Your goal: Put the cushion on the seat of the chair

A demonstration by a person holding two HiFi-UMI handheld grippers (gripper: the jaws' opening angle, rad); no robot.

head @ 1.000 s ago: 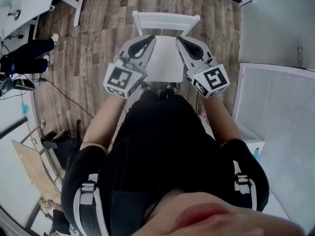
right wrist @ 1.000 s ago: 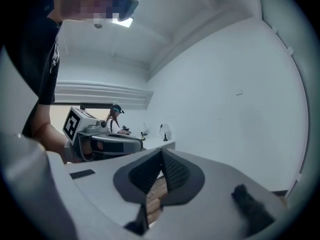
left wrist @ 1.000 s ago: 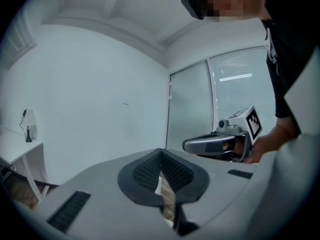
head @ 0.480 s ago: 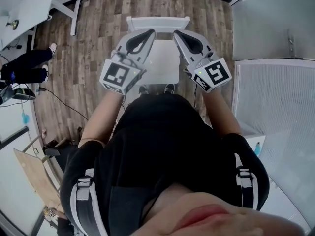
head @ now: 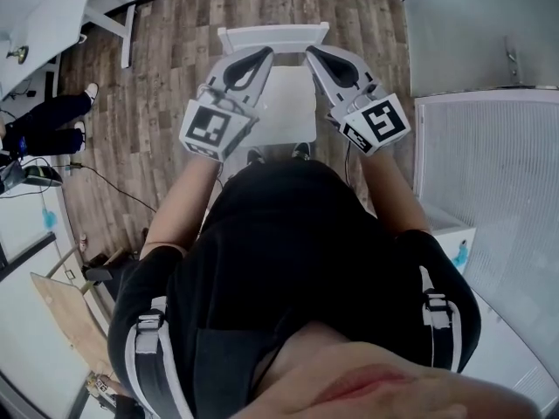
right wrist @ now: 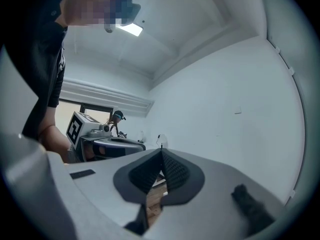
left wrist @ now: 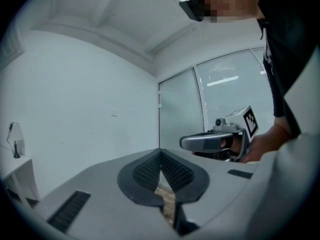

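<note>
Left gripper (head: 262,53) and right gripper (head: 312,52) risen, fingers pressed together, empty, chair (head: 273,35) beneath

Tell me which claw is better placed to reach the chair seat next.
Neither has the edge. The left claw and the right claw are both shut and empty, hanging mirror-like over the white chair, one above each side of its seat. No separate cushion shows to favour one.
</note>
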